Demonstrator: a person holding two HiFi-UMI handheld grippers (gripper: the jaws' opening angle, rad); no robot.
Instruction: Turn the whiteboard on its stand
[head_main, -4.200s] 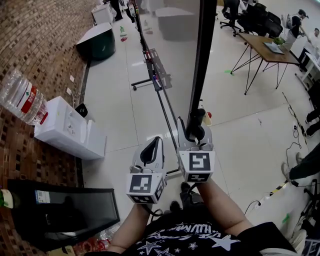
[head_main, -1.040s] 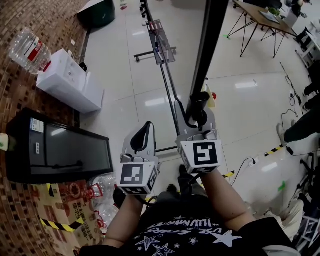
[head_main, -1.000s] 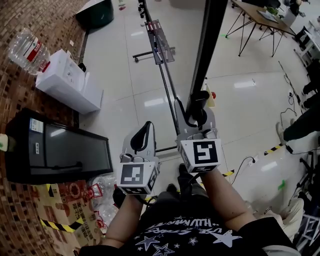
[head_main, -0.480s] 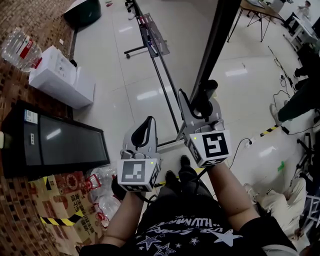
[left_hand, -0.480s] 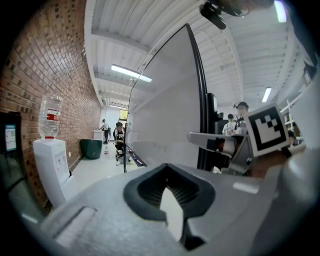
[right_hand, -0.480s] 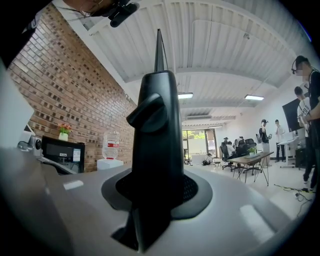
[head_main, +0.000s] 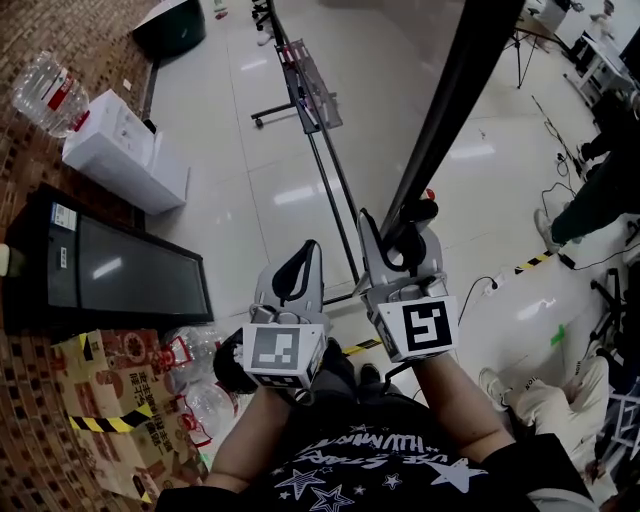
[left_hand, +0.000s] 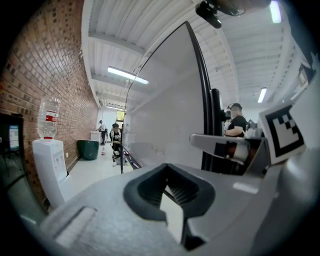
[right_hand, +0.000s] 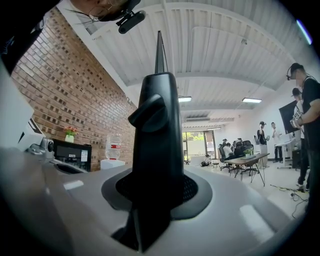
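Head view: right gripper (head_main: 400, 235) clamped on whiteboard (head_main: 458, 105) edge mid-floor, left gripper (head_main: 300, 265) closed & empty just beside, stand rail (head_main: 335, 200) ahead, monitor (head_main: 120, 280) & water dispenser (head_main: 125, 155) along floor's left edge by brick wall (head_main: 40, 30).

Glossy pale tiled floor (head_main: 240, 200).
Resting on it: white water dispenser (head_main: 120, 150), black screen (head_main: 110, 275) just beside, taped cardboard box (head_main: 105, 400) with plastic bottles (head_main: 200, 402), dark green bin (head_main: 170, 22), whiteboard stand's base (head_main: 306, 85).
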